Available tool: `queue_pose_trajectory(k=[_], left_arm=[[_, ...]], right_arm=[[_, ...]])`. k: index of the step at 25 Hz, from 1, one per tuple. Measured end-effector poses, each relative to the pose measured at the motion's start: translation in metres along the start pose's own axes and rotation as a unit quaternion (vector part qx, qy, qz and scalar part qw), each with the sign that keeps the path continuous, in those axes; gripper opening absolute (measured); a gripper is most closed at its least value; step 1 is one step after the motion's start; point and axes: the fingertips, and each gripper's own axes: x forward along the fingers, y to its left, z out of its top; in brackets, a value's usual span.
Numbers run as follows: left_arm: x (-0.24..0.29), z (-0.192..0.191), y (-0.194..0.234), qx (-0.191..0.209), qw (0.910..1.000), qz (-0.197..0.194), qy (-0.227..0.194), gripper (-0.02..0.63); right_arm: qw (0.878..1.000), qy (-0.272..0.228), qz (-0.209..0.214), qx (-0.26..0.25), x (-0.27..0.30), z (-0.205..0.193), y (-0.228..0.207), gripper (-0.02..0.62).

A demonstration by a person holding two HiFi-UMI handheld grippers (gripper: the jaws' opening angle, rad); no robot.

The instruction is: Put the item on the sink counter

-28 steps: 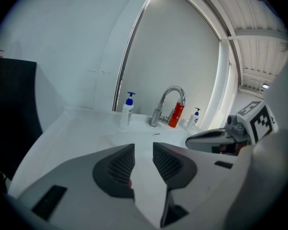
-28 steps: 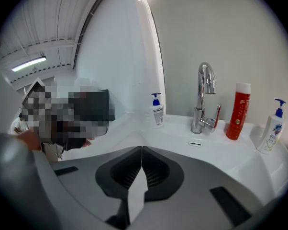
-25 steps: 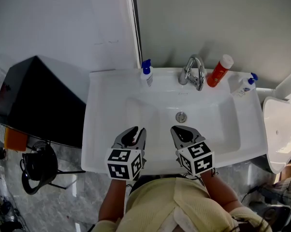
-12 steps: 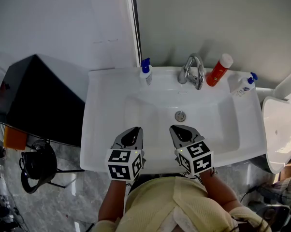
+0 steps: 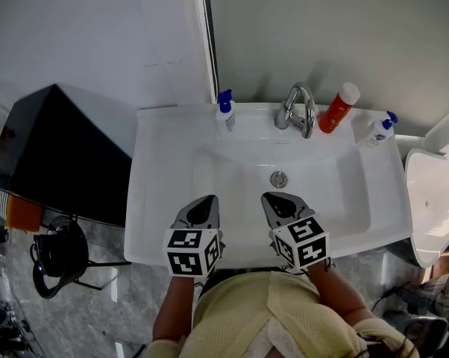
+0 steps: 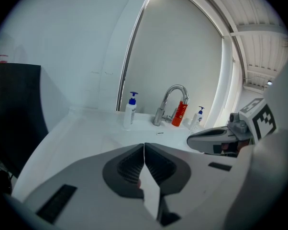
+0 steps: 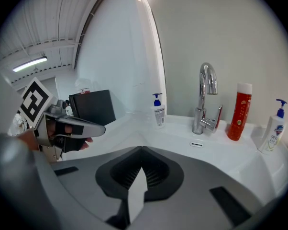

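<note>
A white sink (image 5: pixel 154 170) with a chrome tap (image 5: pixel 299 110) lies below me. On its back ledge stand a white pump bottle with a blue top (image 5: pixel 225 112), a red bottle with a white cap (image 5: pixel 338 109) and a small white bottle with a blue pump (image 5: pixel 378 130). My left gripper (image 5: pixel 206 200) hovers over the basin's front left. Its jaws have just been closing and now stand shut with nothing between them (image 6: pixel 143 145). My right gripper (image 5: pixel 273 198) is beside it over the front middle, also shut and empty (image 7: pixel 142 148).
A black cabinet (image 5: pixel 53 151) stands left of the sink, with a black round stand (image 5: pixel 57 259) on the floor below it. A white fixture (image 5: pixel 433 207) sits at the right. The drain (image 5: pixel 279 178) is just beyond the grippers.
The left gripper's jaws, slightly apart a second ago, have closed together on nothing. Both grippers stay where they were.
</note>
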Motion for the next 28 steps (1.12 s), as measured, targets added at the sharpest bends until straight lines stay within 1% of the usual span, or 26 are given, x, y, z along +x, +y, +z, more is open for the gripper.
queue_pose_trajectory(k=[12, 28], left_arm=[[-0.0008, -0.0031, -0.0005, 0.000, 1.0000, -0.003, 0.005, 0.040], [0.0004, -0.0058, 0.0026, 0.004, 0.9999, 0.004, 0.011, 0.040]], right_arm=[[1.000, 0.003, -0.001, 0.000, -0.0010, -0.0020, 0.0026, 0.025], [1.000, 0.003, 0.001, -0.001, -0.0001, 0.0000, 0.0030, 0.025]])
